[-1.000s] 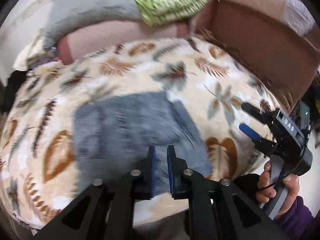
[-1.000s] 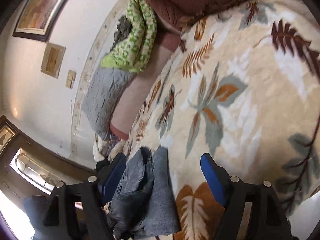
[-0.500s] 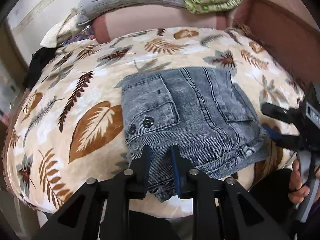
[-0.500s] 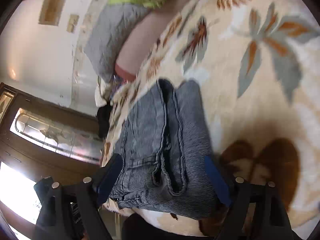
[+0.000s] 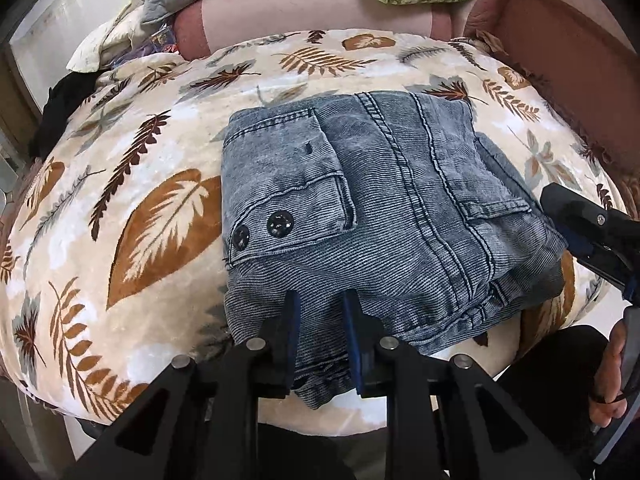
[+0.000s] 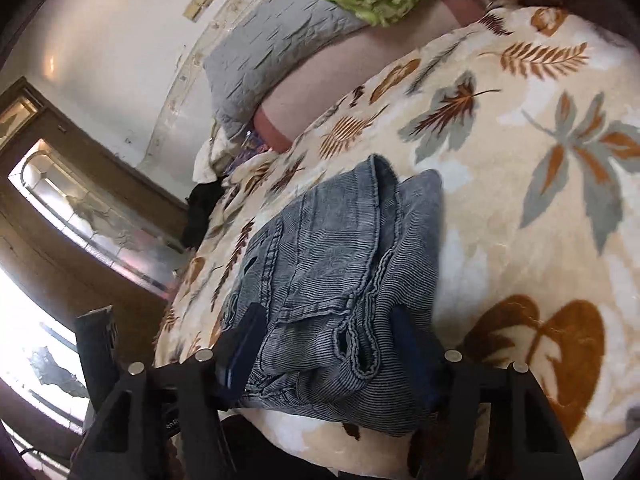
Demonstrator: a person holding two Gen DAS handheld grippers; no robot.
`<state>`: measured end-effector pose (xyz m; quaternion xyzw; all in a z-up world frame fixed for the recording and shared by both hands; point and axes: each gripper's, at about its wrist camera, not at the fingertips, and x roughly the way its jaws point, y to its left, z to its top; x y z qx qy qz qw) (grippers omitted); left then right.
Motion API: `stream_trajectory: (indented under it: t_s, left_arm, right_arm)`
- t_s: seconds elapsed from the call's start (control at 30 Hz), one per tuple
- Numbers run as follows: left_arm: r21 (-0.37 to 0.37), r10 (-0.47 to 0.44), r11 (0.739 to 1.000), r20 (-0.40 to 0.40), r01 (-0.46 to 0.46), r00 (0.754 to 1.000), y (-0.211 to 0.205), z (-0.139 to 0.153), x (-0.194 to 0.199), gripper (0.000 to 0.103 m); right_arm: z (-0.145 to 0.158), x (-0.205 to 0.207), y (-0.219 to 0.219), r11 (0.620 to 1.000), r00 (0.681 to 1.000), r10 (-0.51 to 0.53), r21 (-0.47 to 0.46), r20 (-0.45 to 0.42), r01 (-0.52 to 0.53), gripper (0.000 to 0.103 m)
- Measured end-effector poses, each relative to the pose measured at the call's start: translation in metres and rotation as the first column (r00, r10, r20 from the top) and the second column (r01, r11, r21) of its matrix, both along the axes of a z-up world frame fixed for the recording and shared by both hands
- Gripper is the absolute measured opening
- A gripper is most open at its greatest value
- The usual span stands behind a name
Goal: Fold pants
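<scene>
Left gripper (image 5: 320, 332) sits at the near hem of the pants (image 5: 360, 208), its 2 blue fingers narrowly spaced with denim between them; whether they truly pinch it I cannot tell. Right gripper (image 6: 332, 364) stands spread wide, straddling the thick near-right corner of the bundle without squeezing it.

Pants lie folded into a compact stack of several layers near the front edge of the leaf-print blanket (image 5: 160, 216).

Judgement: heavy, limp denim, grippy ribbed weave, not fragile. Layers may slide apart if lifted by 1 ply. Best hold is the stacked seam edges, taking every layer together.
</scene>
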<state>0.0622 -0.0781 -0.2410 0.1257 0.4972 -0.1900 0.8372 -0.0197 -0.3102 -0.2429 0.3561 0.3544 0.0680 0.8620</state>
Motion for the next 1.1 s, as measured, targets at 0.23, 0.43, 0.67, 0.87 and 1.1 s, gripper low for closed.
stream_trajectory:
  t_s: [0.23, 0.43, 0.67, 0.87, 1.1]
  left_arm:
    - [-0.006, -0.004, 1.0, 0.009, 0.004, 1.0, 0.0, -0.003, 0.001, 0.022]
    - [-0.042, -0.004, 0.999, -0.002, 0.003, 1.0, 0.006, -0.003, 0.003, 0.023]
    - [-0.092, 0.005, 0.996, -0.031, -0.007, 0.999, 0.01, -0.005, 0.007, 0.023]
    - [-0.097, 0.001, 0.995, -0.032, -0.004, 0.999, 0.011, -0.004, 0.007, 0.023]
    - [-0.077, 0.011, 0.997, -0.041, -0.014, 0.999, 0.011, 0.002, 0.007, 0.024]
  right_arm:
    - [0.0, -0.01, -0.02, 1.0, 1.0, -0.018, 0.022, 0.005, 0.018, 0.074]
    - [-0.008, 0.002, -0.002, 0.991, 0.989, 0.134, 0.034, -0.059, -0.132, 0.074]
    - [-0.006, 0.008, 0.013, 0.984, 0.986, 0.168, 0.051, 0.004, -0.168, 0.07]
    - [-0.03, 0.033, 0.014, 0.994, 0.989, 0.076, 0.087, -0.129, -0.065, 0.069]
    - [-0.02, 0.028, 0.007, 0.994, 0.994, 0.055, 0.101, -0.099, -0.045, 0.019]
